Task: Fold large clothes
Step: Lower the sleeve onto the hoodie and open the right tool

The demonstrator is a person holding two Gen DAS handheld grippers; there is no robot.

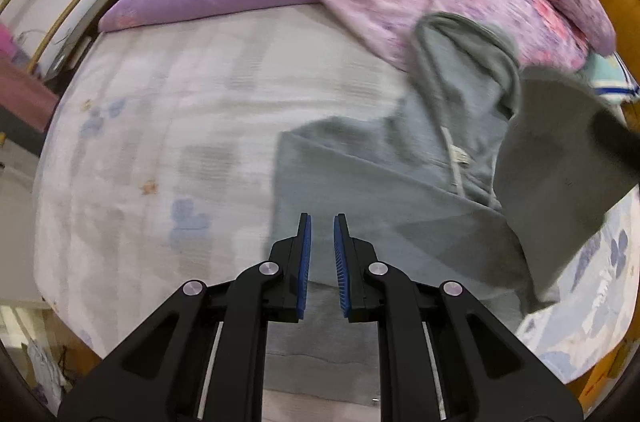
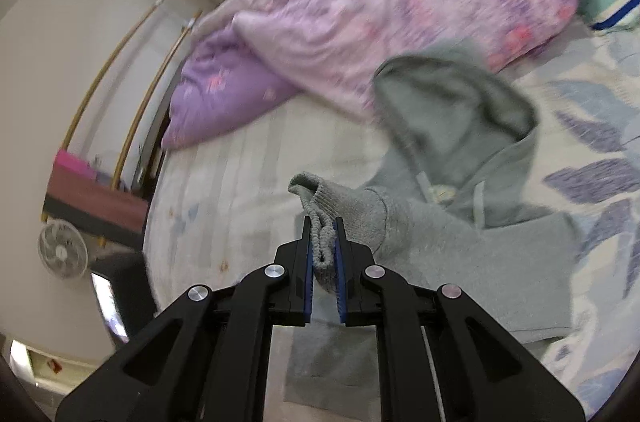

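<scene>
Here, right gripper (image 2: pixel 323 222) pinched on the ribbed cuff (image 2: pixel 320 210) of a grey hoodie (image 1: pixel 360 190), left gripper (image 1: pixel 322 218) narrowly parted, holding nothing; no legible writing anywhere.

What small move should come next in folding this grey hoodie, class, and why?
Probably carry the sleeve cuff, pinched in the right gripper, across the hoodie body and lay it flat. The left gripper hovers over the hoodie with jaws apart, holding nothing.
</scene>
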